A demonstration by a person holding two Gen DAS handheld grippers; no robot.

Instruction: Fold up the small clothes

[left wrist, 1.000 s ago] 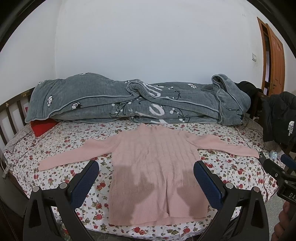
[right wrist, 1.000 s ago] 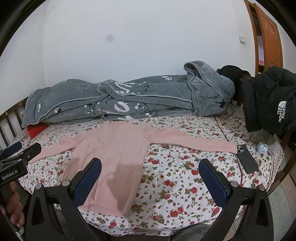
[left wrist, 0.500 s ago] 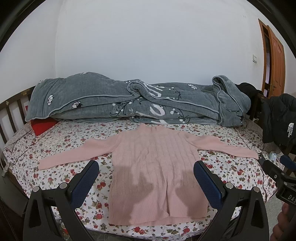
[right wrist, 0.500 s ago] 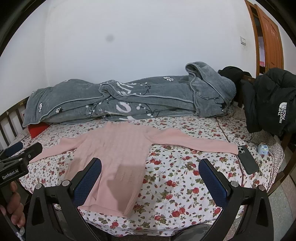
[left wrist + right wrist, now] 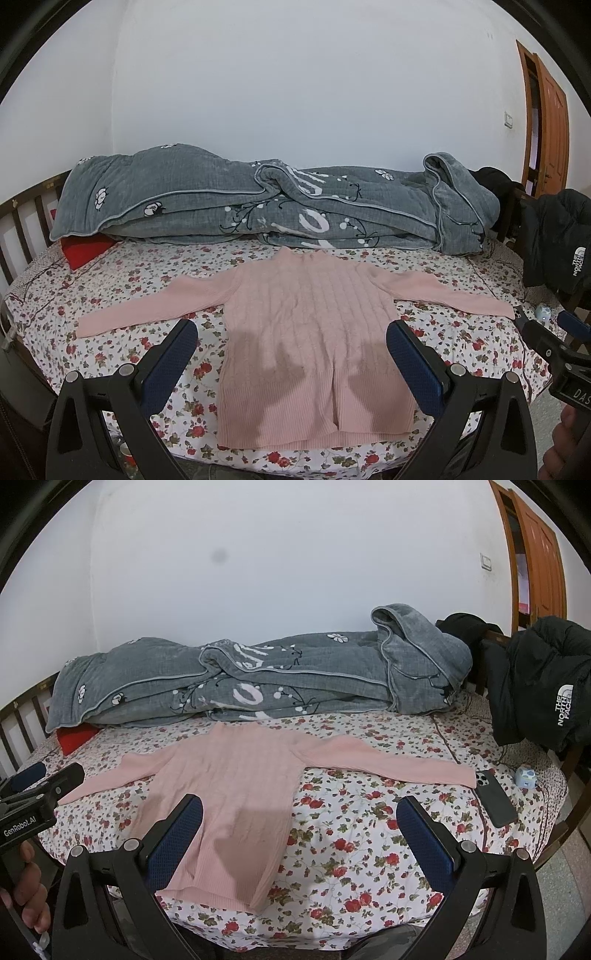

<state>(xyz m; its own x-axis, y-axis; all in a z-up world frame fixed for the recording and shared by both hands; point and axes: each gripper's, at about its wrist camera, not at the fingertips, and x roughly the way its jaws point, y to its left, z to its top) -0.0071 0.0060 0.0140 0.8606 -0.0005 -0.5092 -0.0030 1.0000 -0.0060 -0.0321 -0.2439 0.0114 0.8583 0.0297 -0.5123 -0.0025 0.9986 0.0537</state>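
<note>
A pink knit sweater [image 5: 310, 332] lies flat on the floral bedsheet [image 5: 122, 280], sleeves spread out to both sides, hem towards me. It also shows in the right wrist view [image 5: 229, 797]. My left gripper [image 5: 291, 339] is open and empty, held above the sweater's lower half. My right gripper [image 5: 299, 819] is open and empty, over the sweater's right hem side and the sheet. The right gripper also shows at the left wrist view's right edge [image 5: 554, 347].
A rolled grey quilt [image 5: 258, 206] lies along the wall side. A red pillow [image 5: 83, 249] is at far left. A black phone [image 5: 495, 801] and a small blue toy [image 5: 525, 775] lie near the right sleeve end. A black jacket [image 5: 543, 686] hangs at right.
Both views have risen and pulled back slightly; the sweater lies as before. Both grippers stay open.
</note>
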